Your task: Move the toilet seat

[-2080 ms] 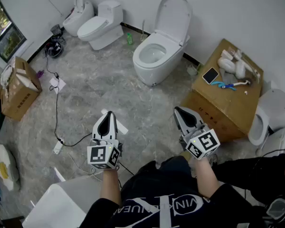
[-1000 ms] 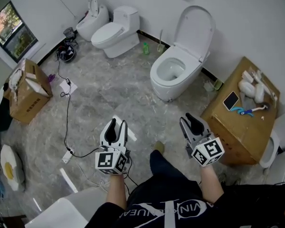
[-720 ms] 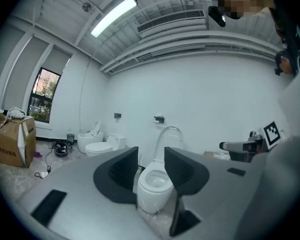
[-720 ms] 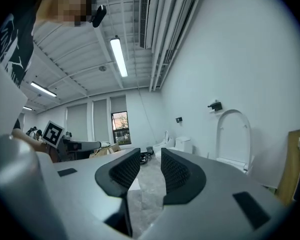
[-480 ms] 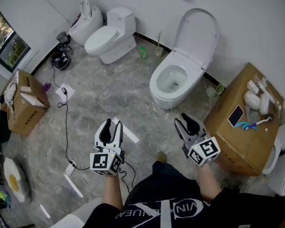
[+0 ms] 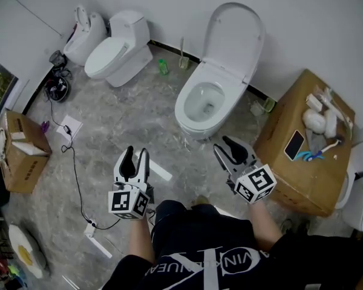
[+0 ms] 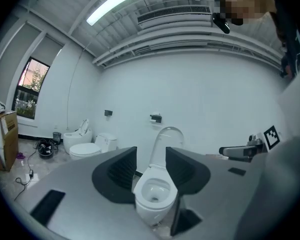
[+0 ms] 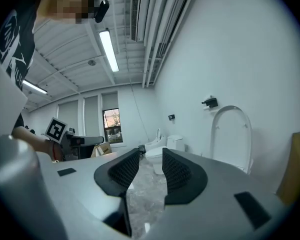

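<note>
A white toilet stands against the far wall, its bowl (image 6: 199,104) uncovered and its seat and lid (image 6: 233,38) raised upright. Both grippers hang short of it, above the floor. My left gripper (image 6: 135,156) points at the bowl (image 7: 152,196), which shows far off through the gap between its jaws; those jaws are opening and hold nothing. My right gripper (image 6: 227,145) is nearer the bowl's front right. Its jaws are opening too, empty, and the upright lid (image 8: 232,139) sits to their right.
A closed white toilet (image 6: 112,50) and another with a raised lid (image 6: 85,26) stand at the back left. A cardboard box (image 6: 296,162) carrying a phone and small items is close on the right. Another box (image 6: 15,156), a floor cable (image 6: 72,162) and a white strip (image 6: 160,173) lie left.
The view has shifted so the open toilet is nearer the grippers. Both grippers' jaws stand wider apart than a second ago.
</note>
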A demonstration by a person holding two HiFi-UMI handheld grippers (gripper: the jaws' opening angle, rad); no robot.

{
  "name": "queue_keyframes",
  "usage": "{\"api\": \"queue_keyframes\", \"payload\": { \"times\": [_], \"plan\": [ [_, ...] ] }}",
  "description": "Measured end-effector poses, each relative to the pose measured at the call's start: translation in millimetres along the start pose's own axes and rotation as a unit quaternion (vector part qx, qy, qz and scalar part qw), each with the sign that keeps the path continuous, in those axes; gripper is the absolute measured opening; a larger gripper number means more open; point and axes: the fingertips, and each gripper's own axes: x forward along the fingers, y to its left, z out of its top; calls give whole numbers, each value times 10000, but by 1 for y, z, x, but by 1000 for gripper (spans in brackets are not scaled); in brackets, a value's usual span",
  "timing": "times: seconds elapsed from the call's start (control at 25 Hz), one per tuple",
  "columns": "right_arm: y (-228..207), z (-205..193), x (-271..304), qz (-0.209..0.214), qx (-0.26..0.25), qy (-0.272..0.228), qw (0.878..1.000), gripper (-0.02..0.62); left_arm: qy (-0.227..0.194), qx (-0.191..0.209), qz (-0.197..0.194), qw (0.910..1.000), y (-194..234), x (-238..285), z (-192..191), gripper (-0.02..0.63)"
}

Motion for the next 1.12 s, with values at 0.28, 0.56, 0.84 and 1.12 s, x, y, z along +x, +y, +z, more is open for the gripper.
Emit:
{"api": "queue_keyframes", "payload": {
  "times": [0.28,0.56,0.84,1.12],
  "plan": [
    [-43,3,8,-552,123,-33,9984,156,32,-18,-501,9987,-5,74,8,170],
    [-88,5,31,-1467,475,-336,9875,163,304,85,-1383,9899,6,176,3,170],
    [-110,-17,79,-2436,861,-110,9660,161,698,278,-2268,9710,40,261,-3,170],
    [-112,-51,121,-3049,1170,152,9450,161,1195,429,-3001,9454,64,314,-36,170]
  ]
}}
